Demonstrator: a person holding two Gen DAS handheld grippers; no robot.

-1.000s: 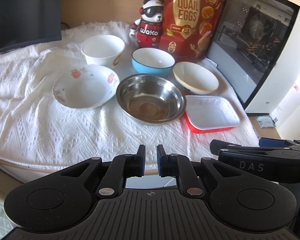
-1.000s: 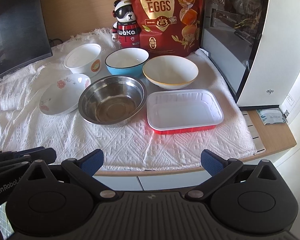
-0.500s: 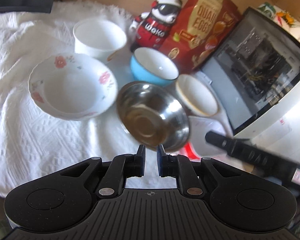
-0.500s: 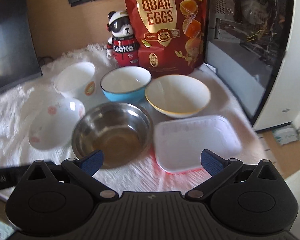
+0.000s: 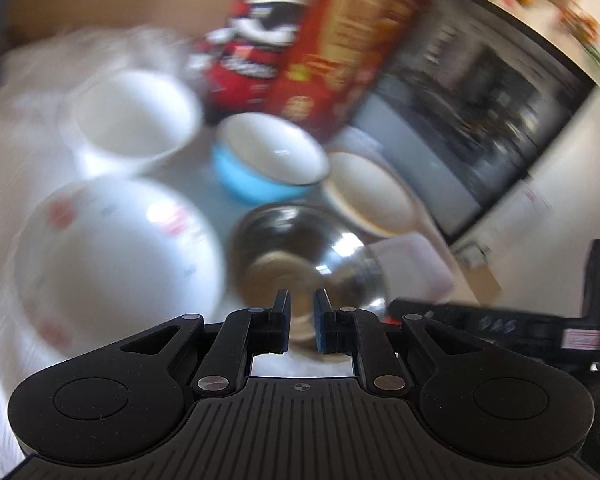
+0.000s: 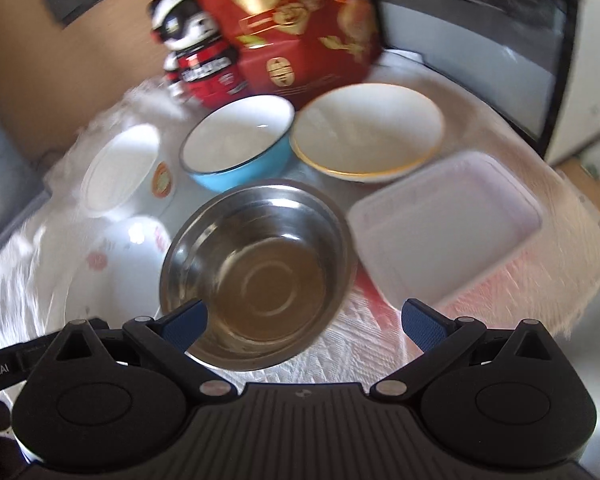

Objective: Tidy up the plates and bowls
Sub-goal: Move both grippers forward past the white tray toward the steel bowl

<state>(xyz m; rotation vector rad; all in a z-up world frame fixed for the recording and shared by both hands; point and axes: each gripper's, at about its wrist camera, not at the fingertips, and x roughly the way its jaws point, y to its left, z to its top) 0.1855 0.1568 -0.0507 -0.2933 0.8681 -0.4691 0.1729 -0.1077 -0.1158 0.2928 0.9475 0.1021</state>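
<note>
On a white cloth stand a steel bowl, a blue bowl, a cream bowl with a gold rim, a flowered white bowl, a tall white bowl and a red tray with a white inside. My right gripper is open, with its fingers either side of the steel bowl's near rim, apart from it. My left gripper is shut with nothing in it, above the near edge of the steel bowl, beside the flowered bowl. The left wrist view is blurred.
A panda figure and a red snack bag stand behind the bowls. A white computer case with a glass side stands at the right. The other gripper shows at the right of the left wrist view.
Both grippers have moved forward and down toward the bowls and tilted. The steel bowl now lies between the right gripper's fingers. The left jaws stayed shut, the right stayed open.
</note>
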